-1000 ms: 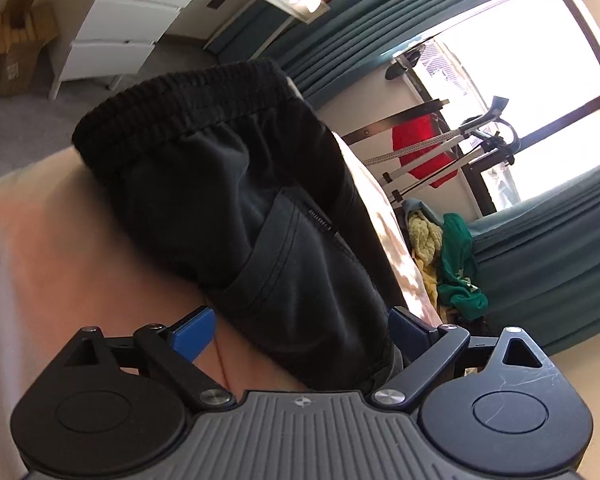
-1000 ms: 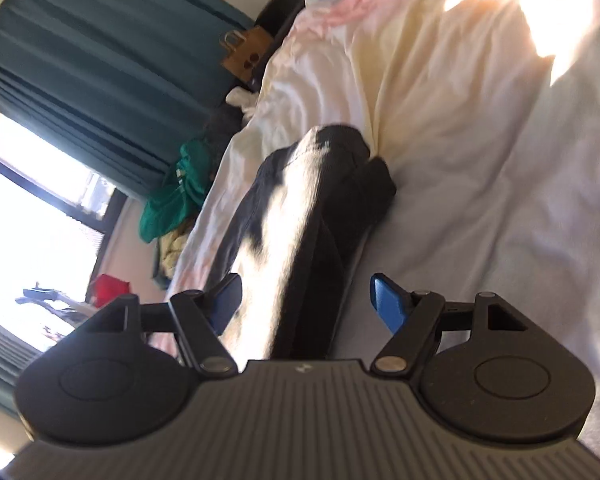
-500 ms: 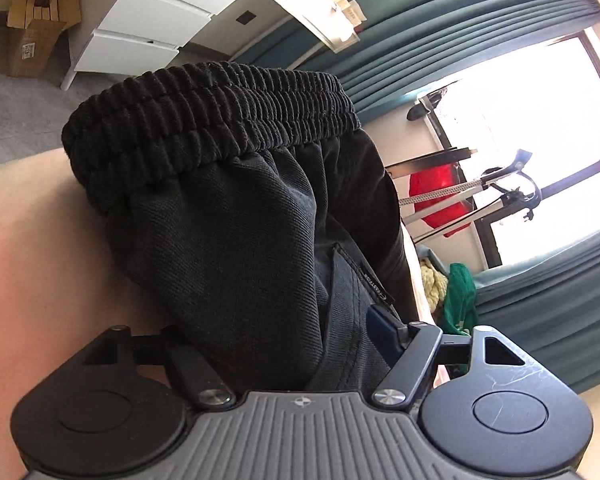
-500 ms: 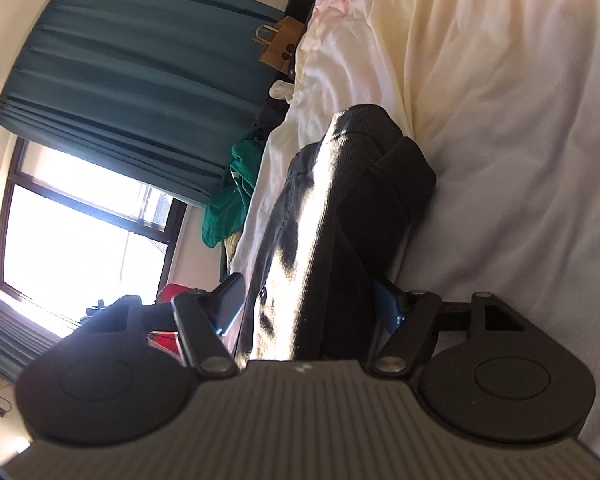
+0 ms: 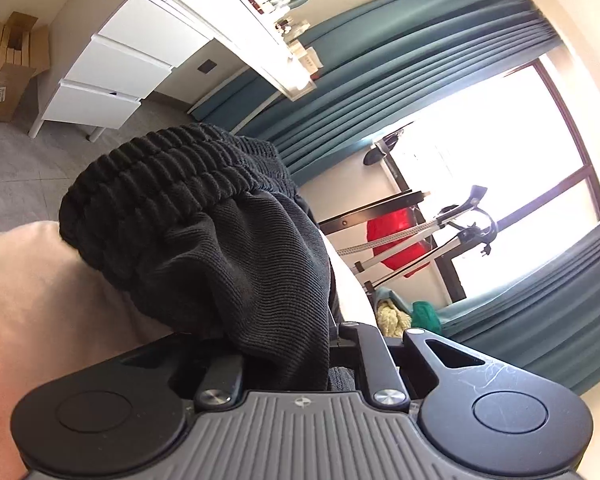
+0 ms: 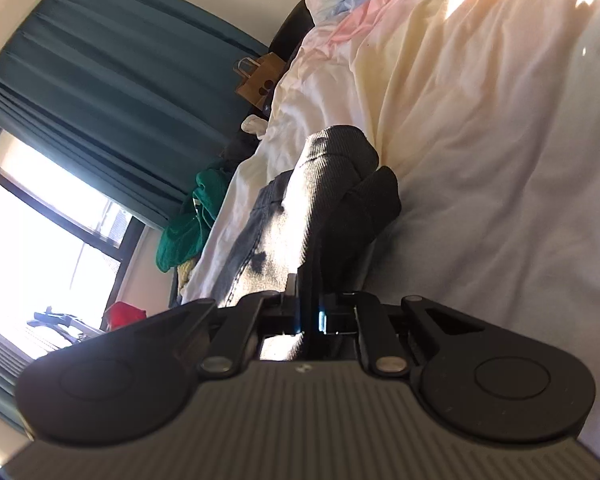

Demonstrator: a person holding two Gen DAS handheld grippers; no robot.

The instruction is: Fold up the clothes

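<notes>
Both grippers have closed in the last second: left gripper (image 5: 288,364) now clamps the black shorts (image 5: 236,264) below the waistband (image 5: 160,176), right gripper (image 6: 310,316) pinches the far end. Shorts lie on the bed (image 6: 500,160), bunched between the two grips. Judgement: grasp phase done, ready to lift and fold.

The shorts (image 5: 236,256) are black with tiny ribbed lines. The bed sheet (image 6: 500,160) is white, pale yellow and pink. The curtains (image 5: 400,80) at upper right are dark teal. The drawers (image 5: 116,68) at upper left are white.
</notes>
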